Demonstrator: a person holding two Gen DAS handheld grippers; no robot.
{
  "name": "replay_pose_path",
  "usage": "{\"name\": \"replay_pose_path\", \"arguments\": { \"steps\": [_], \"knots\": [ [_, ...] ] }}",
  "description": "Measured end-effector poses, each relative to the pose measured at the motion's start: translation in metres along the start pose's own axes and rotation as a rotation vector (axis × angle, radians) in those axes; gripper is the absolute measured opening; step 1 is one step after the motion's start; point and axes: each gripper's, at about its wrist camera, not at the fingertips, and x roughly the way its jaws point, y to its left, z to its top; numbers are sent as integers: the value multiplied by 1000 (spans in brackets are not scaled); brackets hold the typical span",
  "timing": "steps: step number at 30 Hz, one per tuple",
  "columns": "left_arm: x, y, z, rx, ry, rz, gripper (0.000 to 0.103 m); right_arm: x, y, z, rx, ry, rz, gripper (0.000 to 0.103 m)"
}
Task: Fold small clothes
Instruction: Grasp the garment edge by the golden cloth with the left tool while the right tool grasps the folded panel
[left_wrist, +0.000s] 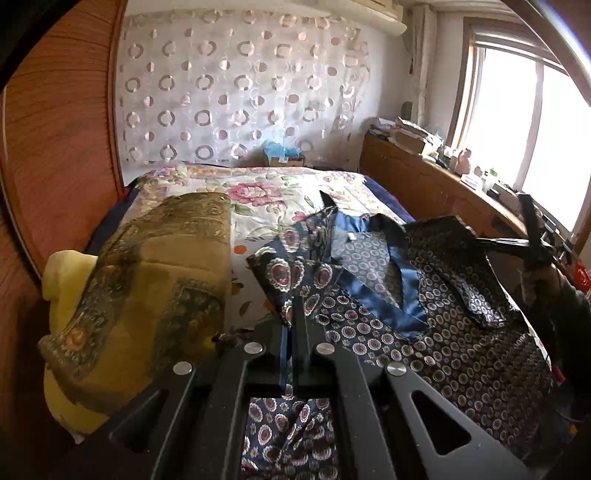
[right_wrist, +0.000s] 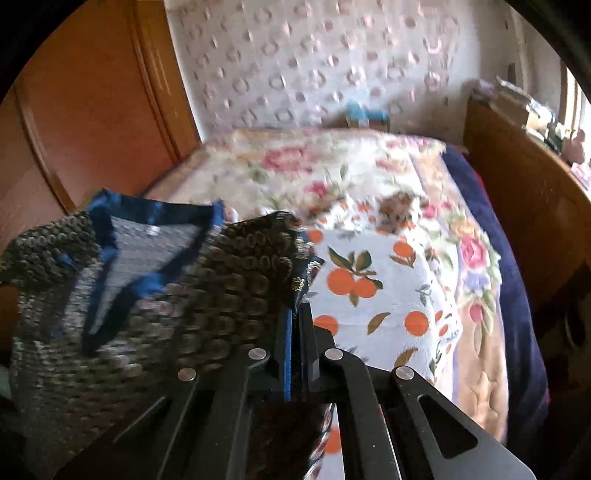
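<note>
- Clearly, the left claw (left_wrist: 295, 310) pinched a patterned fold of the garment (left_wrist: 443, 332).
- Rightward, the right claw (right_wrist: 295, 314) pinched the garment's edge above the bed (right_wrist: 388, 258).

1 patterned garment (left_wrist: 424, 295), 1 folded blanket (left_wrist: 155, 280), 2 tongs (left_wrist: 295, 314).
</note>
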Motion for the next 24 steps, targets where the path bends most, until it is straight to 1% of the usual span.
{"name": "replay_pose_path", "arguments": {
  "steps": [4, 6, 10, 14, 17, 19, 24],
  "knots": [
    [-21, -1, -9, 0, -30, 2, 2, -51, 8, -22, -8, -97, -18, 2],
    [-32, 0, -16, -2, -43, 6, 2, -72, 9, -36, -10, -124, -23, 2],
    [-59, 1, -35, -1, -68, 22, 2, -112, 16, -79, -16, -157, -41, 2],
    [-80, 9, -58, -27, -71, 33, 2, -139, 17, -125, 14, -165, -50, 2],
    [-94, 22, -75, -79, -59, 14, 2, -154, 17, -160, 42, -148, -43, 2],
    [-101, 29, -82, -90, -58, 24, 2, -162, 17, -178, 77, -134, -33, 2],
    [-112, 35, -97, -112, -42, 41, 2, -176, 22, -206, 69, -102, -39, 2]
  ]
}}
